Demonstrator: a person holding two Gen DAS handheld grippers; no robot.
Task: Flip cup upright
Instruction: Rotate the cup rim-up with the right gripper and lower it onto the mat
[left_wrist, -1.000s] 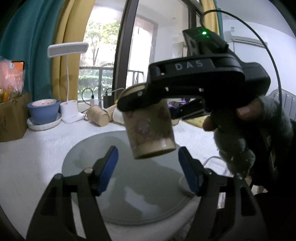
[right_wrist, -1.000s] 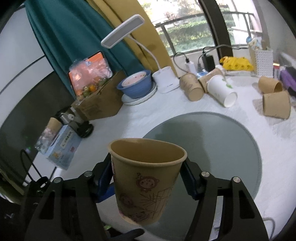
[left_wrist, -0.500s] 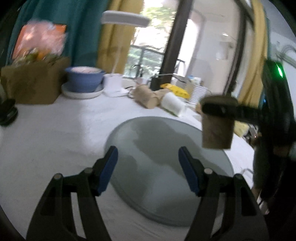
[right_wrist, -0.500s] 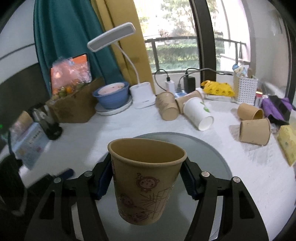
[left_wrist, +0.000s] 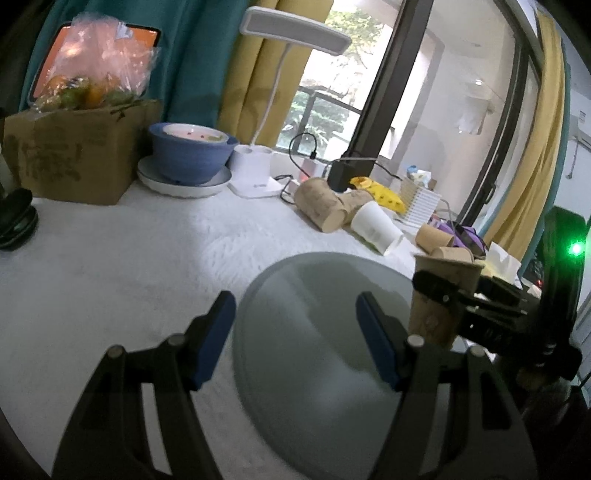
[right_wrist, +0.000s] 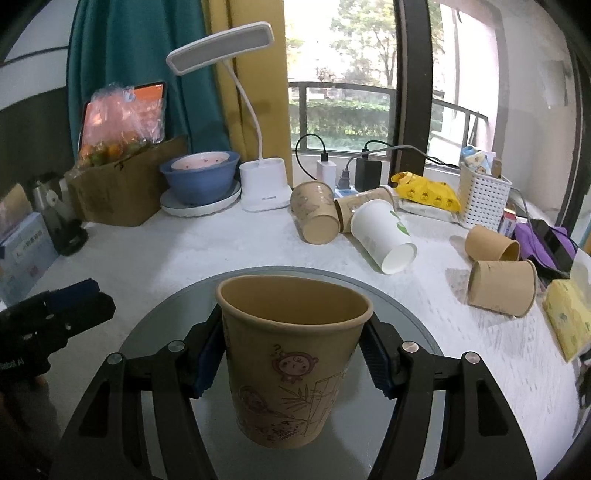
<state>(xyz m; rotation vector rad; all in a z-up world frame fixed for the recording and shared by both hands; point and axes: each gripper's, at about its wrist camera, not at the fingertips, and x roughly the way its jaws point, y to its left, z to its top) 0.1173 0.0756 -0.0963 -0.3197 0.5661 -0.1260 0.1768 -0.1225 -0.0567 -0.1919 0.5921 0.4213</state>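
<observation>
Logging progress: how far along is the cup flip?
Done: the brown paper cup with cartoon print is mouth-up. In hand: the right gripper clamps it above the round grey glass disc. Left: set it down, release. The left gripper is open, empty.

cup (right_wrist: 291, 365): tan, pink monkey cartoon | bowl (right_wrist: 199, 177): blue | lamp (right_wrist: 258, 110): white | curtain (right_wrist: 122, 74): teal

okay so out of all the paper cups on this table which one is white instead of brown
The white cup lying on its side behind the round glass plate, mouth toward the camera, green print on its wall. The other tipped cups and the held cup are brown.
</observation>
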